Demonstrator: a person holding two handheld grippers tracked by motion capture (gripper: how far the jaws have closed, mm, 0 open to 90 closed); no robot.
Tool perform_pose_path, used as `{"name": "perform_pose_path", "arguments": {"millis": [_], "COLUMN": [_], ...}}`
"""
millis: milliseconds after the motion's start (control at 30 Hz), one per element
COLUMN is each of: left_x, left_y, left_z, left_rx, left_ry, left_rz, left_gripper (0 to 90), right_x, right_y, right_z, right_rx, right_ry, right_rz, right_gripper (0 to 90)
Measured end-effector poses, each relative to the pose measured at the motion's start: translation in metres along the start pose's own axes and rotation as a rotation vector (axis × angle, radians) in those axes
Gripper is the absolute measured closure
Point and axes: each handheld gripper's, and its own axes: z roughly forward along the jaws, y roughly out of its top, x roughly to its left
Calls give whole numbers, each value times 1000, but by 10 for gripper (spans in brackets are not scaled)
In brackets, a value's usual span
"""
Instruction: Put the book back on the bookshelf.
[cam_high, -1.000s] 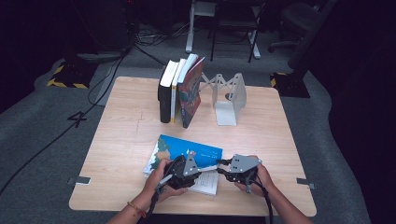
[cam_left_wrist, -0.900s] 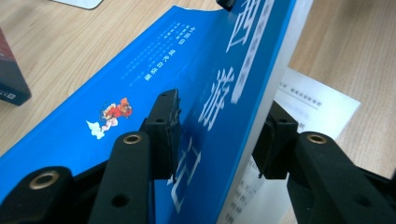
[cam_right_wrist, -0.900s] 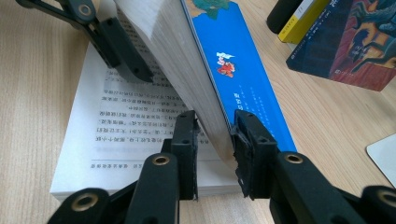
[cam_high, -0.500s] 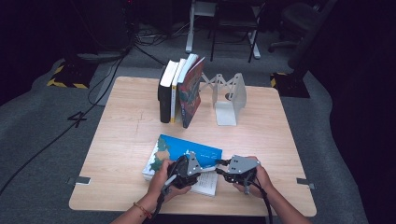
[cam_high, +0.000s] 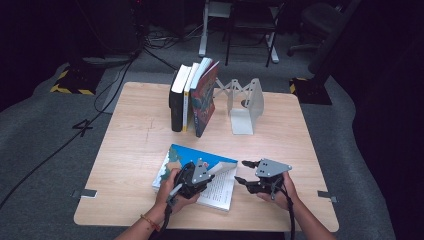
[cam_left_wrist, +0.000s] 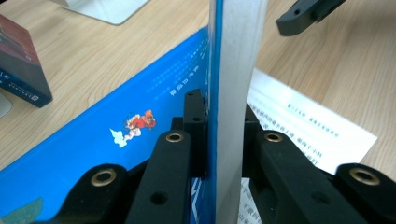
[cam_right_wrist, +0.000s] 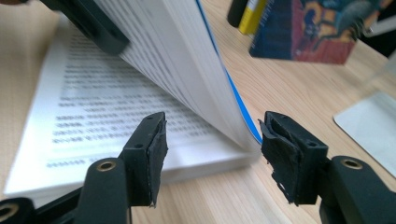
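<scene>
In the high view, a light wooden table (cam_high: 135, 150) carries a row of upright books (cam_high: 192, 97) near its far edge, and just to the right of them stands a grey metal bookend (cam_high: 245, 105). Near the front edge lies an open book with a blue cover (cam_high: 175, 152), its printed pages facing up. The left gripper (cam_high: 197, 176), held in the person's left hand (cam_high: 172, 192), sits over this book and grasps a lifted bundle of its cover and pages. The right gripper (cam_high: 246, 172), in the right hand (cam_high: 277, 192), is just beside the book's right edge, and its jaws are spread apart with nothing between them.

In the left gripper view, the two black jaws are clenched on the blue cover (cam_left_wrist: 140, 116) together with a thick bundle of white pages (cam_left_wrist: 236, 70), which stands upright between them. A printed page (cam_left_wrist: 308, 126) lies flat on the table at the right. One black jaw tip of the right gripper (cam_left_wrist: 303, 14) shows at the top.

In the right gripper view, the jaws are released and wide, with worn black pads (cam_right_wrist: 156, 149). Between and beyond them the lifted pages (cam_right_wrist: 187, 65) curve up from the flat open page (cam_right_wrist: 70, 112), with the blue cover edge (cam_right_wrist: 238, 105) underneath. A jaw of the left gripper (cam_right_wrist: 88, 23) presses on the lifted pages at the upper left. The upright books (cam_right_wrist: 299, 28) stand far behind.
</scene>
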Motion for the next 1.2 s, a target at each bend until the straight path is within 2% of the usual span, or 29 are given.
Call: {"name": "perform_pose_path", "arguments": {"millis": [67, 200, 333, 400, 533, 633, 700, 900, 1000, 1100, 1167, 1200], "left_x": [3, 10, 13, 14, 14, 15, 17, 17, 18, 18, 19, 19], "left_y": [1, 5, 5, 5, 5, 5, 5, 5, 4, 3, 3, 3], "left_z": [-3, -14, -22, -24, -27, -31, -34, -37, -38, -40, -42, -42], "left_rx": [-18, -21, -34, -39, -52, -70, -80, -91, -100, -109, -116, -120], "left_ry": [-10, -42, -29, -25, -22, -24, -24, -25, -22, -22, -23, -24], "left_rz": [-17, -37, -41, -42, -41, -42, -44, -35, -39, -35, -37, -37], "left_gripper": [814, 813, 815, 815, 815, 815, 815, 816, 816, 816, 816, 816], "right_x": [-5, -12, -17, -18, -18, -17, -17, -16, -15, -18, -18, -19], "right_y": [-4, -11, -15, -18, -23, -24, -24, -24, -23, -26, -27, -27], "right_z": [0, -1, 1, 5, 15, 19, 23, 35, 39, 41, 43, 44], "right_rx": [7, 28, 51, 76, 114, 134, 125, 134, 132, 122, 143, 146], "right_ry": [-7, -24, -15, -17, 18, 15, 34, 42, 42, 60, 37, 40], "right_rz": [21, 46, 76, 74, 90, 72, 95, 105, 94, 128, 115, 118], "right_gripper": [408, 407, 401, 401, 400, 398, 398, 396, 381, 373, 378, 377]}}
